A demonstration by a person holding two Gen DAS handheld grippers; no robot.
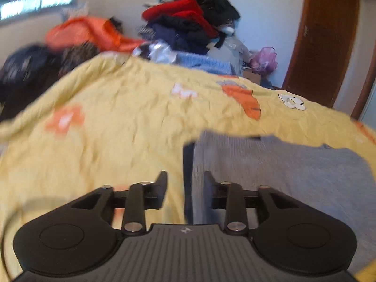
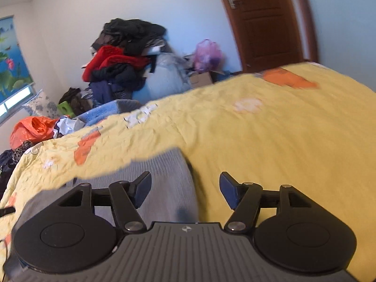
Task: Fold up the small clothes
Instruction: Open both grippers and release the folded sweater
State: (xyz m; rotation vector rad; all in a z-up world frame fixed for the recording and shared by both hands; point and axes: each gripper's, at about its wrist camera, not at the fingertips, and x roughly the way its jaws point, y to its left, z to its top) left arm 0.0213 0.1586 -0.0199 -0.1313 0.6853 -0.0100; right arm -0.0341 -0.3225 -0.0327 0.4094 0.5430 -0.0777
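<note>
Yellow bedspread [image 1: 117, 117] underlies both grippers, left [image 1: 185, 189] and right [image 2: 185, 189], fingers apart over grey garment [image 1: 282, 176].

Right tool [image 2: 185, 189] (jaws apart) hangs over grey garment [image 2: 164, 171] on yellow bedspread [image 2: 270, 141].

Bare yellow bedspread [image 2: 270, 145] beside grey garment [image 2: 164, 183]; clothes pile [image 2: 122, 63] beyond.
</note>
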